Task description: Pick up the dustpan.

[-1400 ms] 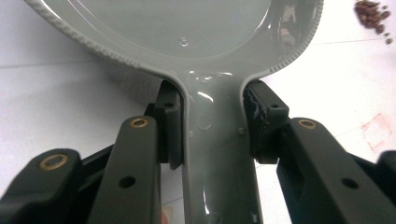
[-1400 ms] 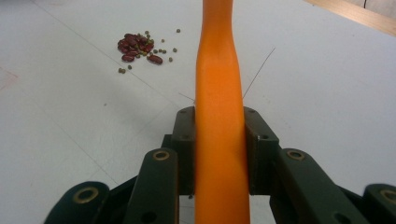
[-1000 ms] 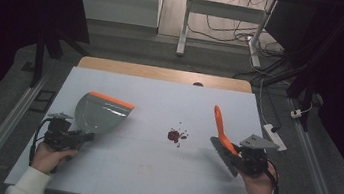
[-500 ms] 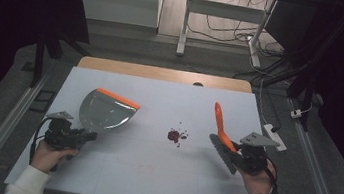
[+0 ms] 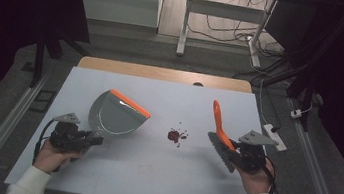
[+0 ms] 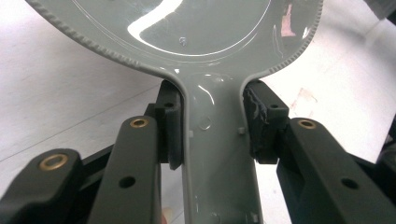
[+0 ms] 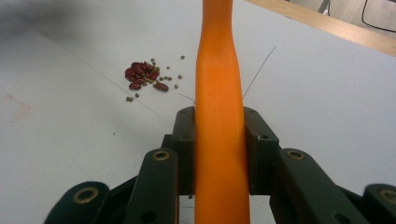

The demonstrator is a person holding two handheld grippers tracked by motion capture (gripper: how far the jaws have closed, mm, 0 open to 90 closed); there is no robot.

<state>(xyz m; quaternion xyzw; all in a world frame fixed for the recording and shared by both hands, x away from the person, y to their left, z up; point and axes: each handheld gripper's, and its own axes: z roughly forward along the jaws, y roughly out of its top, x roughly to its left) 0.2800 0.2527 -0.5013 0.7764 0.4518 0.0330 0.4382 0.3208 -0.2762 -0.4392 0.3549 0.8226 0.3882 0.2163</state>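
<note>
A grey dustpan [image 5: 116,116] with an orange lip is held off the table at the left; my left gripper [image 5: 87,140] is shut on its handle [image 6: 219,154], both pads pressing its sides. At the right, my right gripper [image 5: 233,153] is shut on an orange hand brush [image 5: 218,123], whose handle [image 7: 218,121] rises between the pads and whose dark bristles [image 5: 221,151] point down and left. A small heap of red beans and tiny green bits [image 5: 175,135] lies on the white table between the two tools, also visible as the beans [image 7: 142,77] left of the brush handle.
The white table top [image 5: 150,170] ends in a wooden strip [image 5: 163,73] at the far edge. A white power strip [image 5: 273,136] lies at the table's right edge. Metal rails run along both sides on the floor, with desk legs and cables beyond.
The dustpan has moved a little to the right and tilted further, its orange lip shifting toward the beans. The brush and right hand stay where they were.
</note>
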